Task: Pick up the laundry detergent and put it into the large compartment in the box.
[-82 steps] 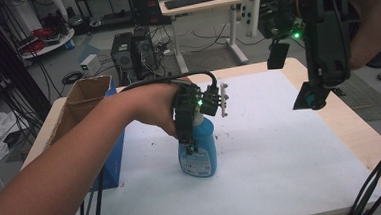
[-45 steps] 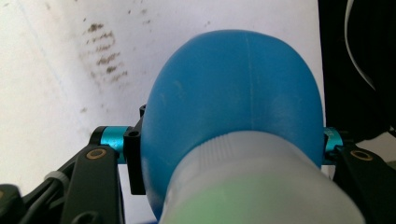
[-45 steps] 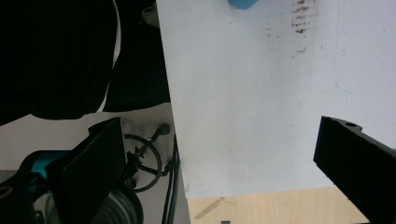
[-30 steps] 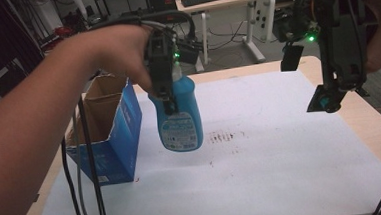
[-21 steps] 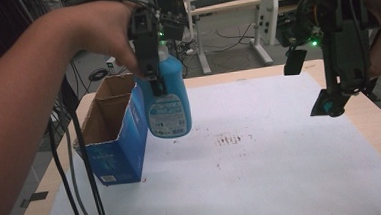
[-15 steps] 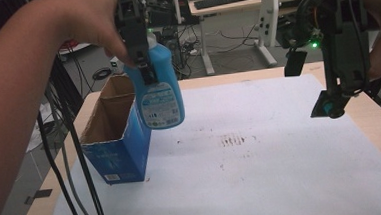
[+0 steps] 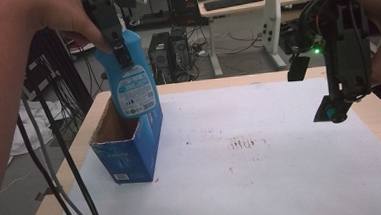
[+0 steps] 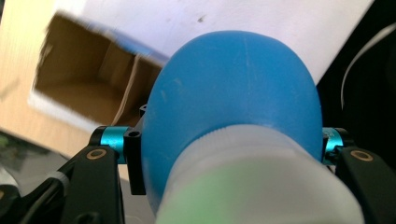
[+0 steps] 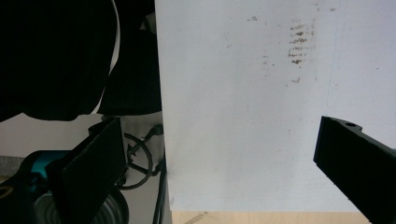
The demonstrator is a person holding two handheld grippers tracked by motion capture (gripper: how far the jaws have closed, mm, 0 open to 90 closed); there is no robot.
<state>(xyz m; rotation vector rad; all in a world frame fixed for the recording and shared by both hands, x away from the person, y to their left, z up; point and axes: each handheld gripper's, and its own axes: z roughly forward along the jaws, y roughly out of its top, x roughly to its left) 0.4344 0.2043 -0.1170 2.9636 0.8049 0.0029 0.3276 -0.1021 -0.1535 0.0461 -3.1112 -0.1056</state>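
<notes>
Swinging over from mid-desk [image 7: 283, 182], blue bottle [image 7: 132, 86] now above the open cardboard box [image 7: 126, 151], left gripper [image 7: 108, 22] clamped on its neck; drop-in looks next. Right gripper [image 7: 336, 111] idle aside. Left gripper view: glossy blue shoulder [image 8: 233, 93], white cap, box [image 8: 84, 88] below. Right gripper view: jaws wide, empty, over stained desk [image 9: 243, 116].

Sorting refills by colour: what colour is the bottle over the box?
Bright blue bottle with a white-and-blue label, clearest in the high view.
</notes>
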